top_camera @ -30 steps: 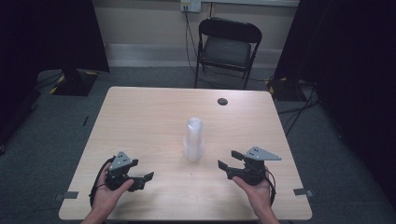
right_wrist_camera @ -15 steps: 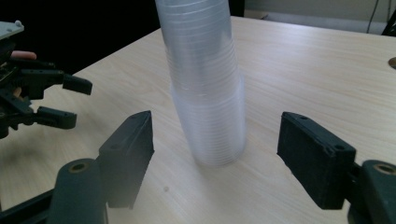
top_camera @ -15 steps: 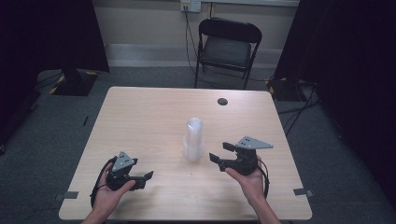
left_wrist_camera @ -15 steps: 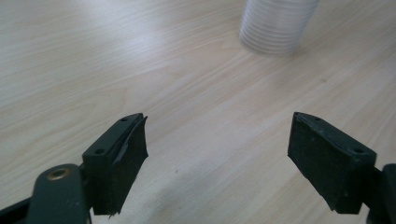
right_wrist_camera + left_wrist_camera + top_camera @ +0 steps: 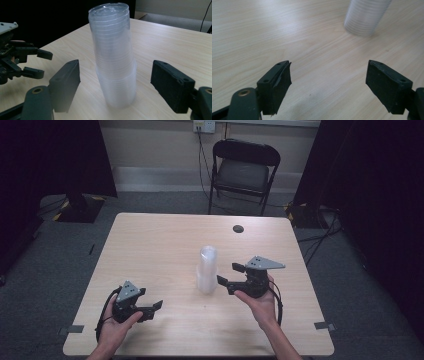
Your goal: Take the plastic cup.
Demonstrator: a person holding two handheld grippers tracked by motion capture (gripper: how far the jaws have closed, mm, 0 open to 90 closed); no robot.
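Standing upright near the middle of the light wooden tabletop (image 5: 150, 245), a tall stack of clear plastic cups (image 5: 207, 270) is flanked by the right gripper (image 5: 231, 274), whose jaws have just been opening, untouched by either pad. The left gripper (image 5: 152, 309) is held released, well apart.
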